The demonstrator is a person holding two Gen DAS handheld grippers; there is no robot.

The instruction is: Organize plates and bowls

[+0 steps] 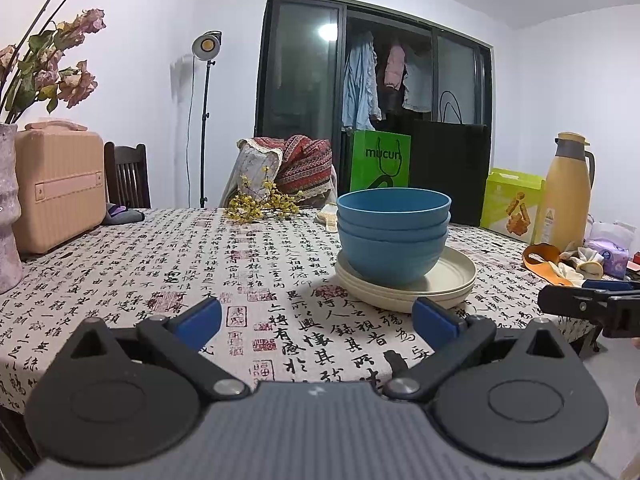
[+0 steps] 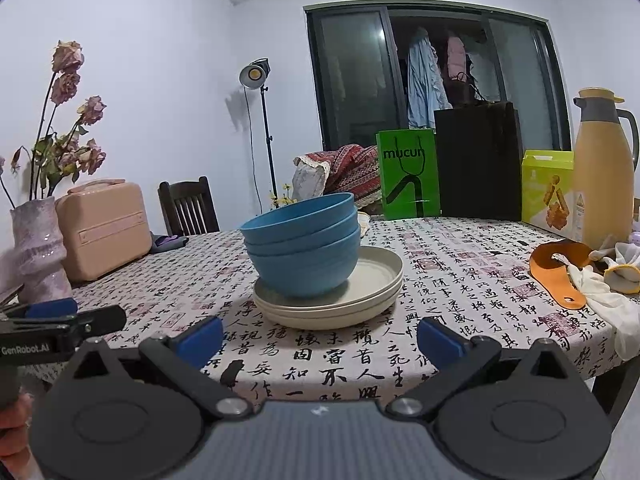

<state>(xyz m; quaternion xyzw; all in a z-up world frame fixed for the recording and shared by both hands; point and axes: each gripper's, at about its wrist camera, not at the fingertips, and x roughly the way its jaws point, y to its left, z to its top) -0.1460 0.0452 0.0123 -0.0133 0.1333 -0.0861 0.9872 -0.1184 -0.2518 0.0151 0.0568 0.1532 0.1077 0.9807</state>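
Left wrist: blue bowls [image 1: 393, 236] nested on plates [image 1: 448, 284].

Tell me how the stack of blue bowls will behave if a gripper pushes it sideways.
The blue bowls sit off-centre on the cream plates, so a push probably slides them across the smooth plate. Nested loosely, the top bowl may shift or tilt. They look like light matte plastic, unlikely to break.
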